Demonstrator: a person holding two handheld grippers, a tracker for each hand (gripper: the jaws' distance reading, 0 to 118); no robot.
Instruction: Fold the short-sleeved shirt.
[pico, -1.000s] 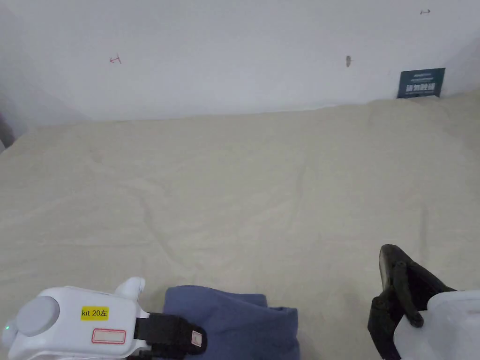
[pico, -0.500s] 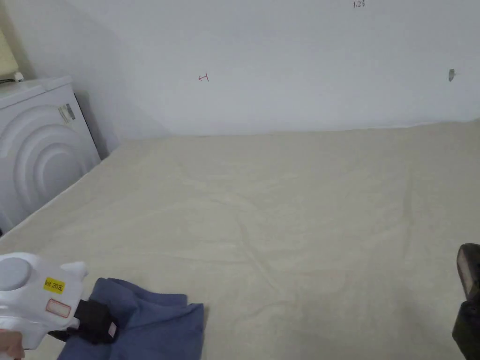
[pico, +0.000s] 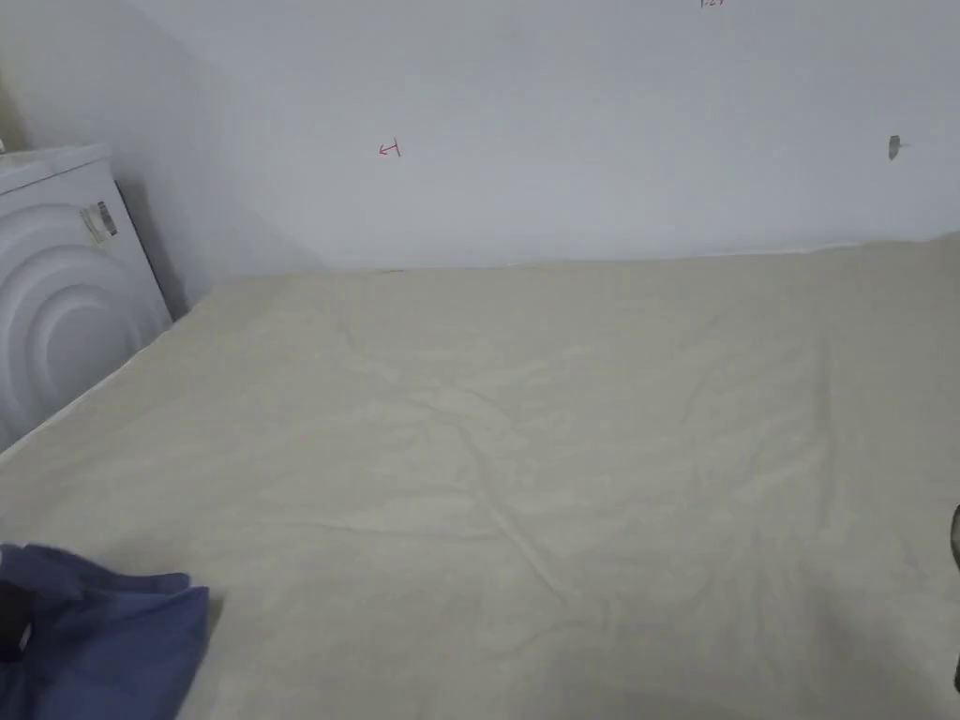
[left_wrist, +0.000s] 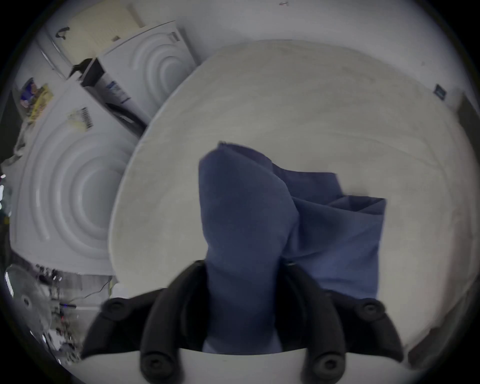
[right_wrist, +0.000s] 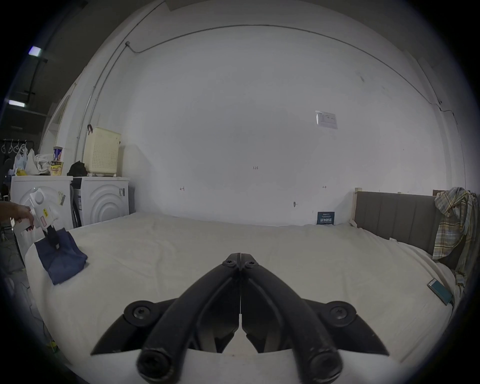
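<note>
Blue short-sleeved shirt (left_wrist: 306, 220), already a compact bundle, sits centre frame in the left gripper view, at the bed (pico: 562, 450) corner nearest the washing machines (right_wrist: 104, 205). Left gripper (left_wrist: 242, 293) pinches a thick roll of its cloth. Right gripper (right_wrist: 240, 259) pressed together, holding nothing, mid-bed. Risk: one-point grip lets layers sag and unfold; a bundle this near the mattress edge may slide off.

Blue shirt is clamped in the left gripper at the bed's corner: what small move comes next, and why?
Probably set it down and open the left gripper. The blue shirt looks like a compact folded bundle pinched between its jaws, already at the corner of the bed by the washing machines. The right gripper is shut on nothing, well clear over the middle.
</note>
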